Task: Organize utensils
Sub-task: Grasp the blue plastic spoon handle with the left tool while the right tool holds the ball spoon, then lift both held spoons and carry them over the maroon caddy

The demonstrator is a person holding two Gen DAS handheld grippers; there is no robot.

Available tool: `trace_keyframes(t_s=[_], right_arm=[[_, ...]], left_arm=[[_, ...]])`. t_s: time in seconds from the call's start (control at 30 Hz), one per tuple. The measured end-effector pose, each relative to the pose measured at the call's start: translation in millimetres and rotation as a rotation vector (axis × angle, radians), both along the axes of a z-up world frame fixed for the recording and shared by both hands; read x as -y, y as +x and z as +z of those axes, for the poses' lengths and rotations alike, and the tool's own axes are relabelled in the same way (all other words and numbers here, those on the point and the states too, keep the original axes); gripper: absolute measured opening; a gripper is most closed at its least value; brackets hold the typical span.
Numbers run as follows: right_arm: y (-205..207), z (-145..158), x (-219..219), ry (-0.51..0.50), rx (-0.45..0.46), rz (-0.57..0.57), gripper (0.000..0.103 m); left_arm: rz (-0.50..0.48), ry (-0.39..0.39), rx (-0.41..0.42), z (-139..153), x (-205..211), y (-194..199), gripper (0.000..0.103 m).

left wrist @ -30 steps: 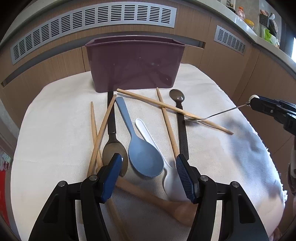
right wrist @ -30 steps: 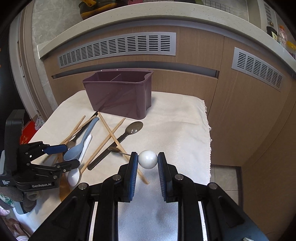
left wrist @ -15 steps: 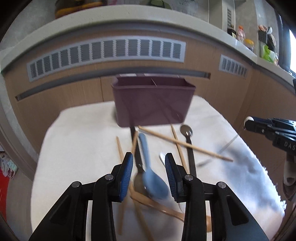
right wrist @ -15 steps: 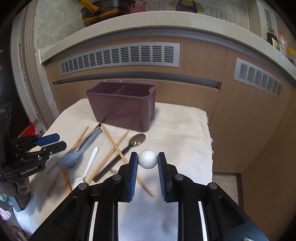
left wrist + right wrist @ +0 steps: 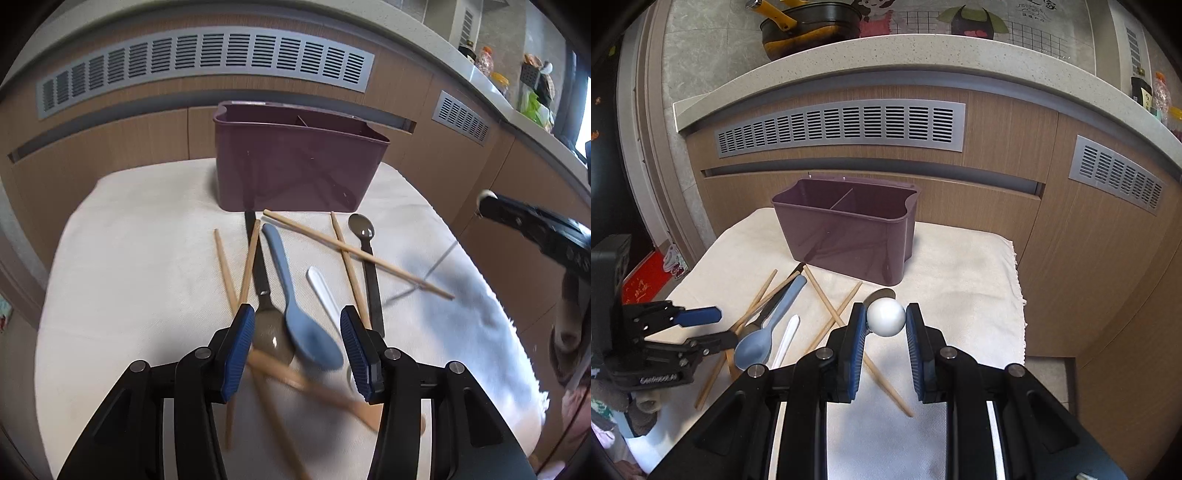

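While the left tool [image 5: 297, 343] is hovering over the worktop [image 5: 140, 266], its jaws are opening with nothing gripped, the blue spoon [image 5: 295, 314] lying loose below them among chopsticks [image 5: 356, 251]. Switching to the right wrist, the right tool [image 5: 885, 332] is clamping narrow on a white ball-ended utensil [image 5: 885, 316], probably light and slippery, short of the purple caddy [image 5: 846, 236].

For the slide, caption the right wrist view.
Right hand-held gripper holds a white ball-ended utensil before the purple caddy.
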State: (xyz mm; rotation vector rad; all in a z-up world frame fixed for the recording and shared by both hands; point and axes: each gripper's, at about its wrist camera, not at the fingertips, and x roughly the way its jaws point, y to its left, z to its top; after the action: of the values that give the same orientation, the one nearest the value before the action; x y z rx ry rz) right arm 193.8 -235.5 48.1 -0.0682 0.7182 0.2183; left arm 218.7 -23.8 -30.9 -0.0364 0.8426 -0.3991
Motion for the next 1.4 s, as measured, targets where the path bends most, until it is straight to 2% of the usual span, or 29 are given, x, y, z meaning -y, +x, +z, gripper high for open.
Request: trace_keyframes(t_s=[0.13, 0.27, 0.37, 0.67, 0.73, 0.83, 0.93, 1.0, 1.1, 1.2, 1.4], right_arm=[[-3, 0, 6, 0.006, -0.001, -0.011, 0.021], [-5, -2, 10, 0.002, -0.001, -0.012, 0.021], [-6, -5, 14, 0.009, -0.006, -0.012, 0.021], [-6, -5, 19, 0.03, 0.008, -0.026, 0.021], [-7, -1, 17, 0.024, 0.025, -0.03, 0.021], [-11, 10, 12, 0.007, 0.054, -0.032, 0.021], [-18, 24, 6, -0.037, 0.095, -0.019, 0.021], [-22, 31, 1, -0.071, 0.114, -0.011, 0.021], [-26, 40, -5, -0.11, 0.131, 0.001, 0.021], [-32, 49, -10, -0.13, 0.142, 0.01, 0.021], [-38, 81, -20, -0.15, 0.201, 0.027, 0.021]], left_arm=[[-0.001, 0.012, -0.069, -9, 14, 38, 0.046], [-0.003, 0.047, -0.179, -25, 27, 74, 0.028], [0.019, 0.063, -0.246, -35, 29, 95, 0.024], [0.021, 0.112, -0.254, -35, 48, 118, 0.022], [0.024, 0.113, -0.228, -35, 50, 116, 0.011], [0.017, 0.042, -0.205, -31, 42, 103, 0.011], [0.016, -0.017, -0.131, -14, 26, 77, 0.011], [0.015, -0.039, -0.058, 0, 16, 54, 0.011], [0.019, -0.033, 0.056, 23, 9, 24, 0.01], [0.022, -0.059, 0.152, 50, 0, -3, 0.005], [-0.006, -0.087, 0.327, 115, -20, -27, 0.005]])
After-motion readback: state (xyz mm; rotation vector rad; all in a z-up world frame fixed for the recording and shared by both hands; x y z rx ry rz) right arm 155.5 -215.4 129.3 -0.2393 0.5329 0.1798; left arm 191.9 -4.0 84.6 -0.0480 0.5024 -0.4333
